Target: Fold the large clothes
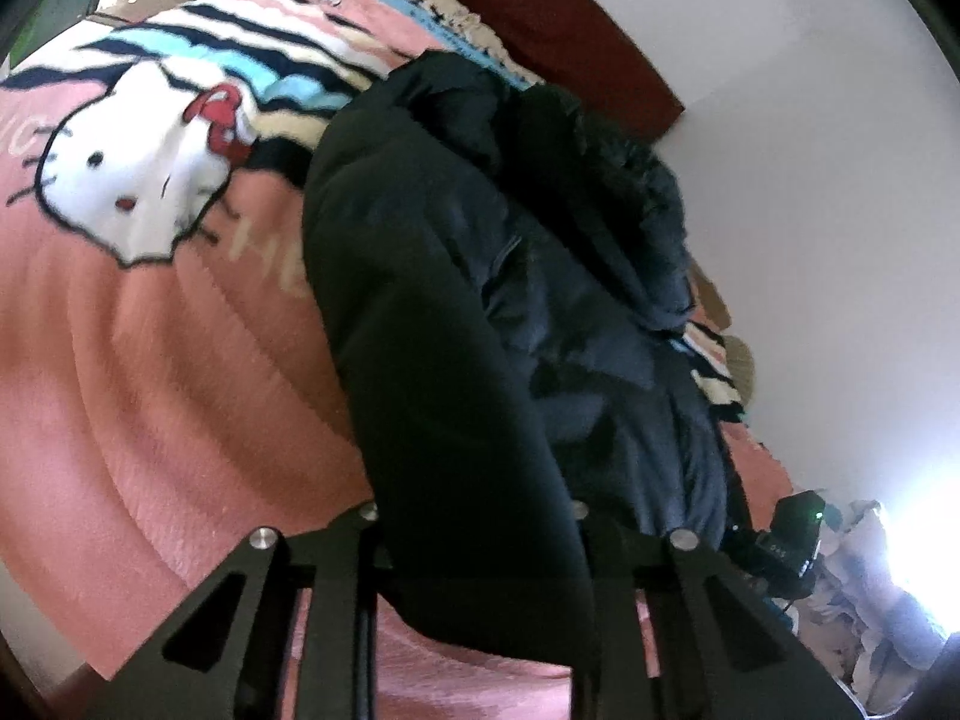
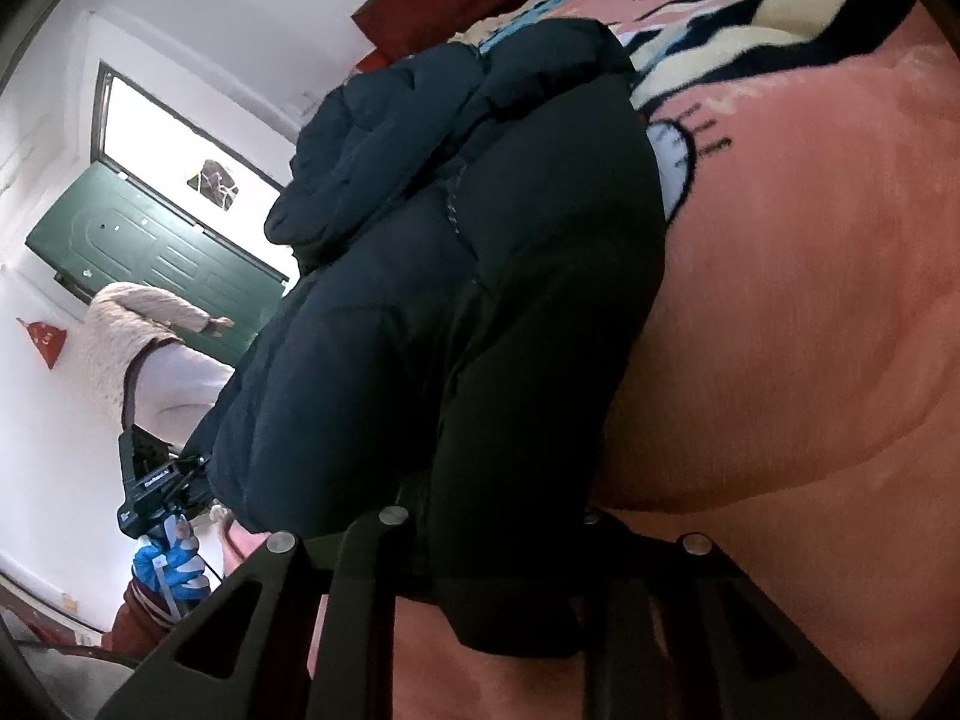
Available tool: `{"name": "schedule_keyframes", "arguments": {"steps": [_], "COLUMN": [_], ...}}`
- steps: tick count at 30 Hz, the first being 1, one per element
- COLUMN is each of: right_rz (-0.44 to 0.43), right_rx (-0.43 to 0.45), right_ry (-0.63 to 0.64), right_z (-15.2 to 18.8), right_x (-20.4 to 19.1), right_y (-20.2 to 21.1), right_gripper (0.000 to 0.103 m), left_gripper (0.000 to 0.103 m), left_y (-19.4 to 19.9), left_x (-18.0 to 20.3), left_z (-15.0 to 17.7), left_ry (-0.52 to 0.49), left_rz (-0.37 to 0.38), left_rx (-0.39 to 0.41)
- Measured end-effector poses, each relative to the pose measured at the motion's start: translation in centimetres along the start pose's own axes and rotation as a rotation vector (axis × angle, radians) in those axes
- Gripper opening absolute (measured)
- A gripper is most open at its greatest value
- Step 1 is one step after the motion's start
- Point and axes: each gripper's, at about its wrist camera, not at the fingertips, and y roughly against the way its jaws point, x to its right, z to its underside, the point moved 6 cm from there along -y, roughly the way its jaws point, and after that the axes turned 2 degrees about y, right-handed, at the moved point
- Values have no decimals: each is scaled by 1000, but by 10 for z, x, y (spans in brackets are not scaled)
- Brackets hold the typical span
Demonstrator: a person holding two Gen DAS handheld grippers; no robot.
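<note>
A dark navy padded jacket [image 1: 450,270] lies lengthwise on a pink blanket [image 1: 150,360], its hood end far from me. My left gripper [image 1: 477,516] is shut on the jacket's near hem, and the cloth fills the gap and hides the fingertips. In the right wrist view the same jacket [image 2: 480,270] bulges up from the blanket [image 2: 780,300]. My right gripper [image 2: 489,516] is shut on the near hem too, with black fabric bunched between its fingers. A blue-gloved hand [image 2: 174,564] holds the other tool at the jacket's left edge.
A white cat print [image 1: 132,180] and striped bands cover the blanket beyond the jacket. A dark red headboard [image 1: 570,30] stands against the white wall. A person in a cream fleecy top [image 2: 138,330] stands by an open green door [image 2: 150,246].
</note>
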Motion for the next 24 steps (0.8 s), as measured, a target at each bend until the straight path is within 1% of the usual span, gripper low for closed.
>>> {"name": "schedule_keyframes", "arguments": {"steps": [6,13,16,18,20,24], "right_rz": [-17,-18,-26,-44,-72,-126], "right_rx": [41,74,96,119,150,217], "right_ry": [31,84,93,95,98,91], "right_z": [-16,-40,-54,-66,-82,-128], "right_x": [-14,-35,-41,-46,-51,-58], "right_y": [12,22,27,32,40,54], "right_gripper": [18,18,18,18,18,18], "left_gripper": [19,19,18,18,18,18], "left_y": [9,16,23,31,36,46], "left_x": [21,49,74,89,102,119], "left_z": [-16,-41,-64,-79,-98,-140], "left_ry": [-33,-110,-171,-203,-208,-179], "left_rz": [39,22,13,27,55,127], "left_rx": [31,46,69,92,113,160]}}
